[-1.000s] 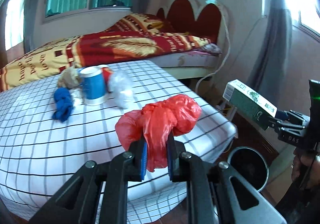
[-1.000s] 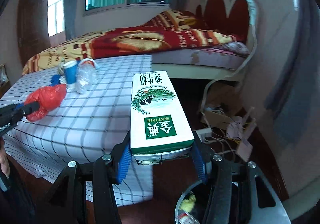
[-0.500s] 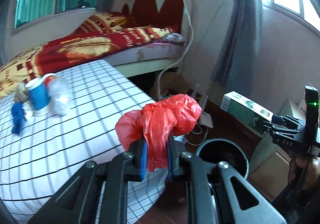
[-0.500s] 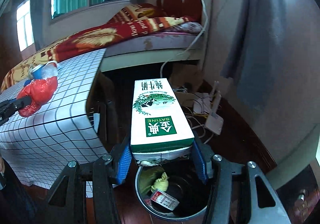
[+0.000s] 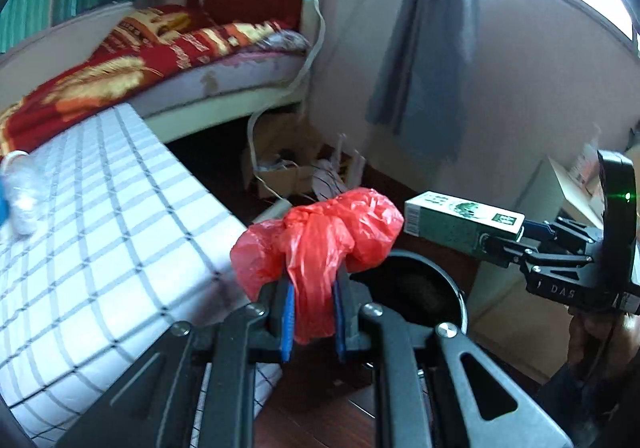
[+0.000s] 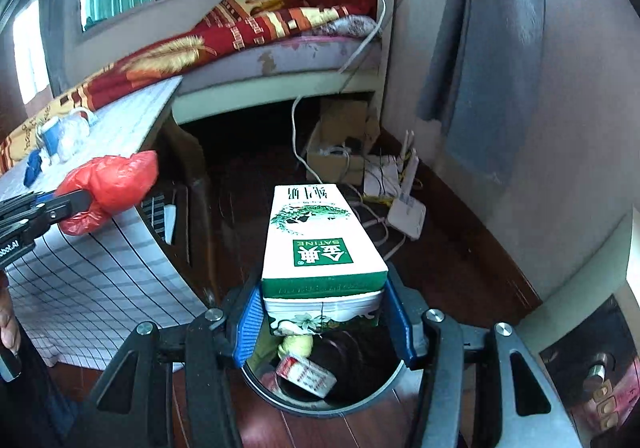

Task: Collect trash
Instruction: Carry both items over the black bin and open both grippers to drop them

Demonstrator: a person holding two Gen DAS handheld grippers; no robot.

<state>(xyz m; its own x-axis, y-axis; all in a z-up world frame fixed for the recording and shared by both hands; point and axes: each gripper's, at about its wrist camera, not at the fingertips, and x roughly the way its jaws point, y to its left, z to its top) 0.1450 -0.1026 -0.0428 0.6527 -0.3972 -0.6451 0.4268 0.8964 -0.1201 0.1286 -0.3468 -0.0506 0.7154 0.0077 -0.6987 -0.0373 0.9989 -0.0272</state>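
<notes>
My left gripper (image 5: 311,308) is shut on a crumpled red plastic bag (image 5: 320,236) and holds it in the air past the table corner, just left of the black round bin (image 5: 416,288); the bag also shows in the right wrist view (image 6: 108,184). My right gripper (image 6: 324,320) is shut on a green-and-white milk carton (image 6: 320,240) and holds it level directly above the bin (image 6: 328,400), which has trash inside. The carton also shows in the left wrist view (image 5: 460,222).
A table with a white checked cloth (image 5: 100,228) stands on the left, with a blue cup (image 6: 50,134), clear plastic and a blue rag (image 6: 32,166) on it. A bed (image 6: 280,48) lies behind. A router and cables (image 6: 404,200) lie on the dark wood floor.
Both grippers have swung right, away from the table. The carton now hangs over the bin and the red bag has come beside it. Both grips are unchanged.
</notes>
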